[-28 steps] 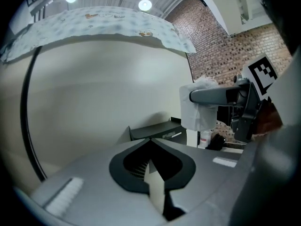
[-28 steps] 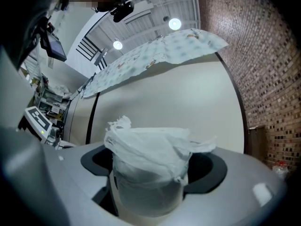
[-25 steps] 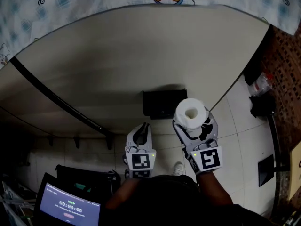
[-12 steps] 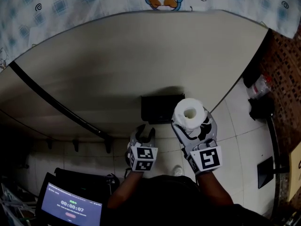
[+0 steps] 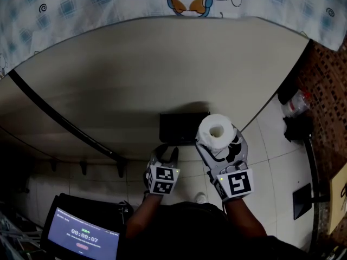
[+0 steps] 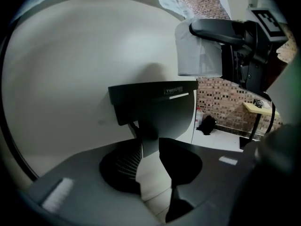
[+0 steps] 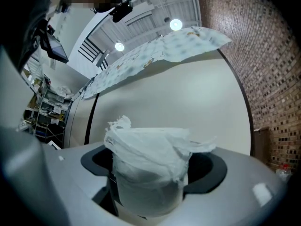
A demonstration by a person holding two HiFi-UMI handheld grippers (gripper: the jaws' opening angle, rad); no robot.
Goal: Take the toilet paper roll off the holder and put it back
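The white toilet paper roll (image 5: 217, 130) stands upright, core hole up, in my right gripper (image 5: 219, 145), just right of the black holder (image 5: 183, 128) on the cream wall. In the right gripper view the ragged-topped roll (image 7: 148, 145) fills the space between the jaws, and my right gripper (image 7: 150, 173) is shut on it. My left gripper (image 5: 165, 157) sits just below the holder, open; its jaws have just been closing a little with nothing gripped. In the left gripper view the holder (image 6: 155, 109) hangs right above my left gripper (image 6: 150, 175), its lower stem showing in the gap, and the roll (image 6: 200, 51) is up right.
A black rail (image 5: 59, 118) runs slantwise across the wall. A patterned cloth (image 5: 108, 1) drapes over the wall's top. A screen with a timer (image 5: 81, 236) stands at lower left. A bottle (image 5: 295, 103) and a black bag (image 5: 295, 128) lie on the tiled floor by the brick wall (image 5: 325, 75).
My left gripper has dropped a little below the holder and tipped downward, and its jaws have gone from shut to open. The right gripper with the roll has stayed put.
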